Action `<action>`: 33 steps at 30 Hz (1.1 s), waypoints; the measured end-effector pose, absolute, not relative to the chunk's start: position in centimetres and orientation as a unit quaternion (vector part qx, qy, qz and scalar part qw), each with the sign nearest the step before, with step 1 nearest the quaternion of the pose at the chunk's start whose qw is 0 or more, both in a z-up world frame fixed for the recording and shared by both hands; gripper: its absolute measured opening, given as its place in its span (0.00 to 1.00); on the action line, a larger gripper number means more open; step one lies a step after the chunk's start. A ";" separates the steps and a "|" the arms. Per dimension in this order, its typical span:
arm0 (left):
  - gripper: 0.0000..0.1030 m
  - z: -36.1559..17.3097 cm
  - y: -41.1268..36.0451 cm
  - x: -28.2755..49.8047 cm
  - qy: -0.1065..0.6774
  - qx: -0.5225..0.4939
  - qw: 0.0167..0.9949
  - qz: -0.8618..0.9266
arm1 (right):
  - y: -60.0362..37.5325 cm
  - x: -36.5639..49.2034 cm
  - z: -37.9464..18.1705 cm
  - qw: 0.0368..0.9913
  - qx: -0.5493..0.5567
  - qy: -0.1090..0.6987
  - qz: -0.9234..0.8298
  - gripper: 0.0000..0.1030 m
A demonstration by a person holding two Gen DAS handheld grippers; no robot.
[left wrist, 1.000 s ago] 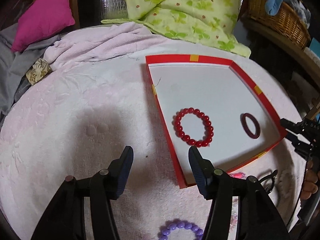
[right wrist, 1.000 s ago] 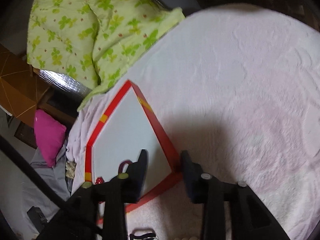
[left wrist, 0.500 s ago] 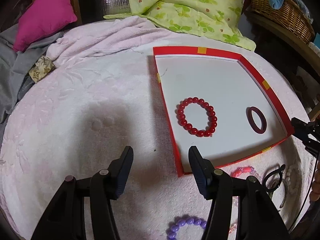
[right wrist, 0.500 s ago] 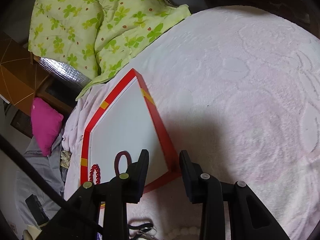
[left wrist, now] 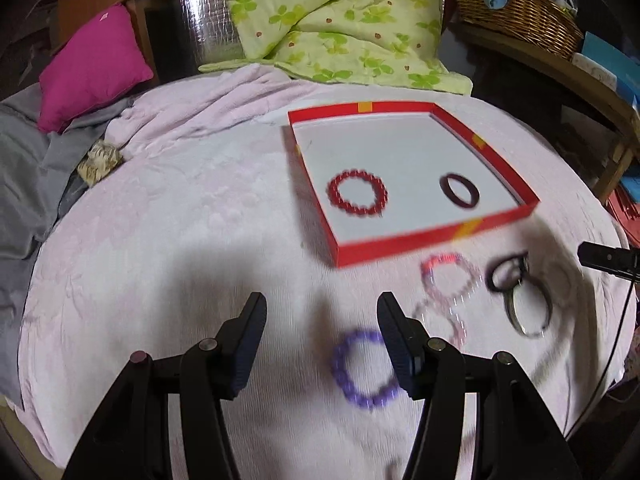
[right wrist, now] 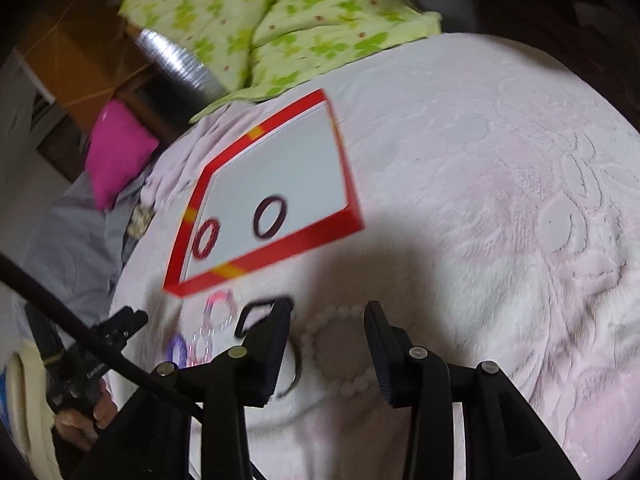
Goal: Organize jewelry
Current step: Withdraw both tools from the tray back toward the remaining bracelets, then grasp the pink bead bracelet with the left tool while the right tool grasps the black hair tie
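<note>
A red-rimmed box (left wrist: 436, 236) with a white floor lies on the pale pink blanket (left wrist: 180, 220). In it are a red bead bracelet (left wrist: 357, 194) and a dark red bangle (left wrist: 459, 191); the box also shows in the right wrist view (right wrist: 276, 252). In front of the box lie a purple bead bracelet (left wrist: 362, 368), a pink bead bracelet (left wrist: 450, 280), a black ring (left wrist: 506, 276) and a thin bangle (left wrist: 532, 308). My left gripper (left wrist: 320, 312) is open and empty above the blanket, left of the purple bracelet. My right gripper (right wrist: 328, 320) is open over a white bead bracelet (right wrist: 340, 348).
A green floral quilt (left wrist: 332, 20) and a magenta cushion (left wrist: 92, 64) lie behind the blanket. A wicker basket (left wrist: 516, 4) stands on a shelf at the back right. Grey cloth (left wrist: 28, 168) lies at the left. The other gripper's tip (left wrist: 608, 258) shows at the right edge.
Both grippers have drawn back from the box. The loose bracelets in front of it have come into view. Both stay open and empty.
</note>
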State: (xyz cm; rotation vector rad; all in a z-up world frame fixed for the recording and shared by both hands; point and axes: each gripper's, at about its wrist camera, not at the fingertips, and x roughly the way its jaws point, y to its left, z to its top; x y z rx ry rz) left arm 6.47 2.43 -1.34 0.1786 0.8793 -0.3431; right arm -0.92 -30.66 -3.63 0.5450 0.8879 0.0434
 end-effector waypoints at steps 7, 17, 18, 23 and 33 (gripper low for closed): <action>0.57 -2.6 2.2 5.0 0.442 0.090 0.876 -0.171 | -28.8 -0.8 -3.8 0.861 0.277 0.425 0.038 0.40; 0.57 -3.6 2.8 7.5 0.461 0.078 0.868 -0.165 | -26.0 4.0 -5.2 0.858 0.245 0.450 0.018 0.40; 0.57 -3.6 3.0 7.5 0.464 0.075 0.866 -0.170 | -25.7 4.4 -5.6 0.856 0.235 0.460 0.012 0.40; 0.57 -3.6 3.9 7.8 0.467 0.074 0.864 -0.173 | -24.4 4.6 -6.0 0.863 0.187 0.470 0.007 0.29; 0.57 -2.9 4.1 7.4 0.451 0.049 0.867 -0.207 | -25.2 4.3 -5.3 0.874 0.198 0.443 -0.010 0.23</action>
